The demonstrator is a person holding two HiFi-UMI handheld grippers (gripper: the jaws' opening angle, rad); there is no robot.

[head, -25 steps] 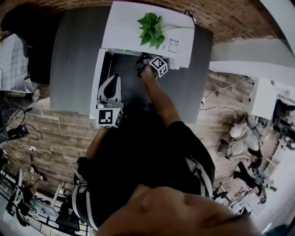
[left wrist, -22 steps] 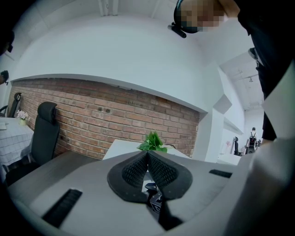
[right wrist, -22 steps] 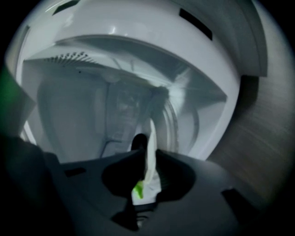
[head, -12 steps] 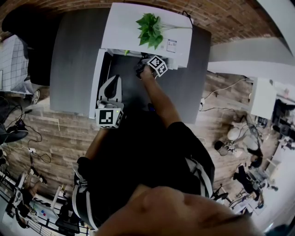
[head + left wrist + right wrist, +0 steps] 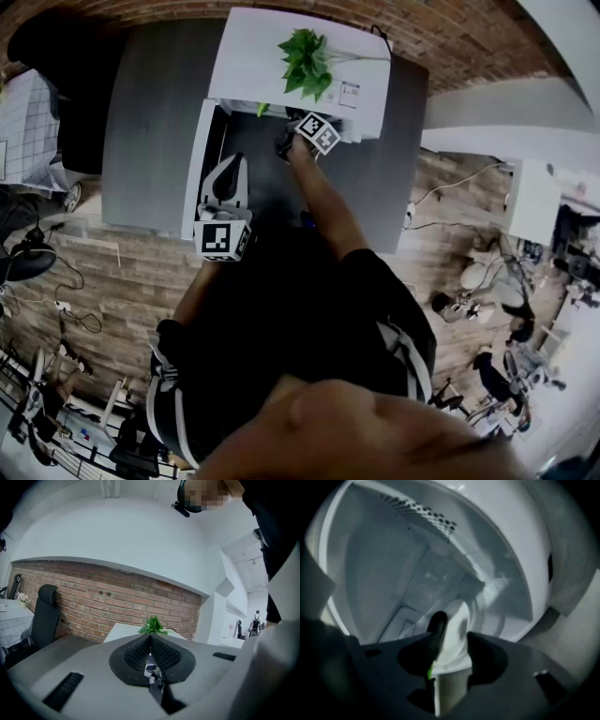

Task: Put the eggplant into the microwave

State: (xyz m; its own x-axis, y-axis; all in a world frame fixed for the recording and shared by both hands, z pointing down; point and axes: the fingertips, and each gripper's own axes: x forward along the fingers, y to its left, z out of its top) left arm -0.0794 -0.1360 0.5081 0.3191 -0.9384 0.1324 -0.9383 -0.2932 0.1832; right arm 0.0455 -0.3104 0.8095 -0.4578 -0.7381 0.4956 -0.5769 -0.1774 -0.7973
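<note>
1. Brick wall [image 5: 469,37] backs a grey tabletop [image 5: 150,122]. On it stands a white microwave [image 5: 272,56] with a leafy plant [image 5: 307,61] on its roof and its door [image 5: 200,159] swung open to the left.
2. Right tool [image 5: 452,637] reaches into the microwave's cavity. Its jaws have just been opening and now stand wide, pressing on nothing.
3. Eggplant [image 5: 437,620] is inside the oven. It shows as a dark rounded shape against the inner face of the left jaw, above the white turntable [image 5: 461,616], with a speck of green at its near end. The picture is dim and smeared, so it probably rests on the turntable, but that is not certain.
4. Left tool [image 5: 150,639] hangs outside beside the open door, its ribbed pads closed together with nothing between them.
5. Handling, as a judgement: the eggplant looks light and fairly firm, with a smooth skin that could slide between the pads, and its round body may roll once freed. If it needs retaking, the best hold is across the middle of the body with moderate pressure. The narrow green stem end could twist or snap, so it is a poor place to grip.
6. The placing appears nearly done. What is left is to draw the tool out without nudging the eggplant.
</note>
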